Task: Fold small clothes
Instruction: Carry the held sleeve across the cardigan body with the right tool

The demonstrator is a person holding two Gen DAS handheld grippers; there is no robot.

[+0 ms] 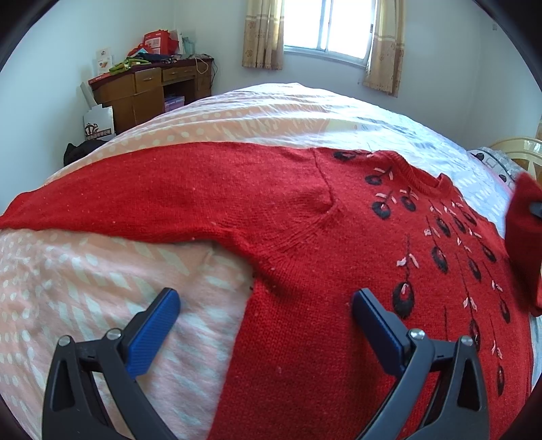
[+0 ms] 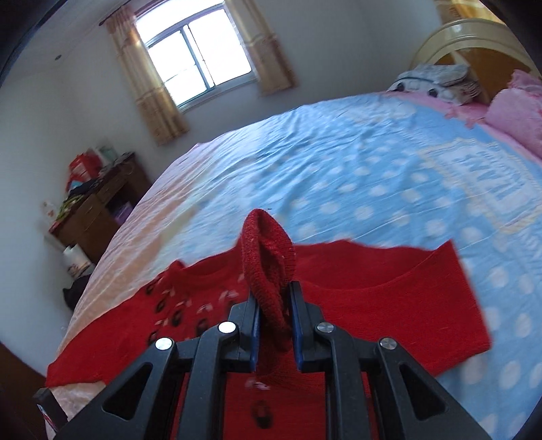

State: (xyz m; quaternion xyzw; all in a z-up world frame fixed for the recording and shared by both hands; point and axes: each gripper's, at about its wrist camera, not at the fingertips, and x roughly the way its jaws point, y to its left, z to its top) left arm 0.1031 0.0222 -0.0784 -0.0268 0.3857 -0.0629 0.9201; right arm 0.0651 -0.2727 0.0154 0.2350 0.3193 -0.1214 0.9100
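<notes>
A red sweater [image 1: 305, 220] is lying spread flat on the bed [image 1: 101, 270], its front facing up and showing dark oval shapes with small pink stitches. One sleeve [image 1: 135, 196] is stretching straight out to the left across the pink and white bedspread, and the round collar [image 1: 426, 182] is pointing toward the far side of the bed. The left gripper [image 1: 266, 325] is hovering just above the sweater's side edge with its blue-padded fingers [image 1: 159, 325] standing wide apart and nothing between them; one finger is over the bare bedspread, the other over the knit. The right gripper [image 2: 275, 325] is pinching the cuff of the other sleeve [image 2: 269, 267] between its narrow jaws, and the cuff is sticking up in a loop above the fingertips while the sleeve is bending over the sweater's body. In the left wrist view that lifted sleeve is showing at the right edge. A wooden desk [image 1: 149, 91] piled with boxes is standing in the corner, near a curtained window [image 1: 328, 27].
</notes>
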